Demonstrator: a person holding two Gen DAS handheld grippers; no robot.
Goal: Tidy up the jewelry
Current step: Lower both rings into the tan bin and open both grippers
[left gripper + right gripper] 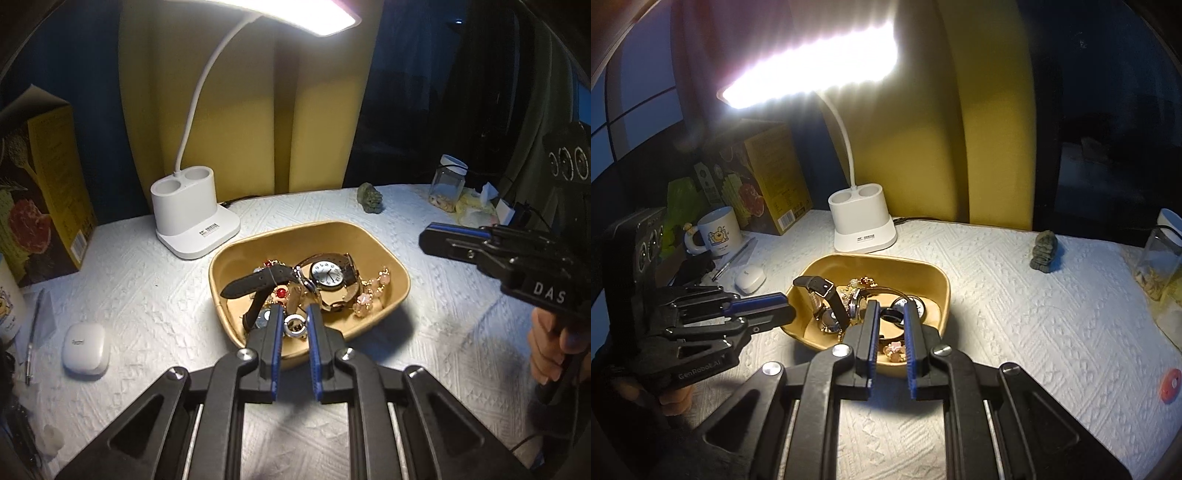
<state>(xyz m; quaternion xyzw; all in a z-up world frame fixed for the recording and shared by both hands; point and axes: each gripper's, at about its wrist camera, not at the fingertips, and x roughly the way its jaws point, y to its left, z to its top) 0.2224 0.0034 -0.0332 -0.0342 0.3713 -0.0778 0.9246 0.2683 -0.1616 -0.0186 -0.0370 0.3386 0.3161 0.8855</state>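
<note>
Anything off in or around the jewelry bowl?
Mostly a jumble. In the tan bowl, watches and beaded pieces lie piled and overlapping; a dark-strapped watch has its strap poking above the rim. Nothing looks spilled or broken. Left gripper and right gripper are both open, holding nothing.

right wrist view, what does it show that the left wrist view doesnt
Only the right wrist view shows the white cartoon mug, the orange round thing on the cloth at right, and the left claw from the side, near the tray rim.

Only the left wrist view shows the right claw from the side, off to the right of the tray, and the white watch face clearly.

Both show the tan tray of jewelry, the white lamp base, the yellow box, the glass jar and the white case.
</note>
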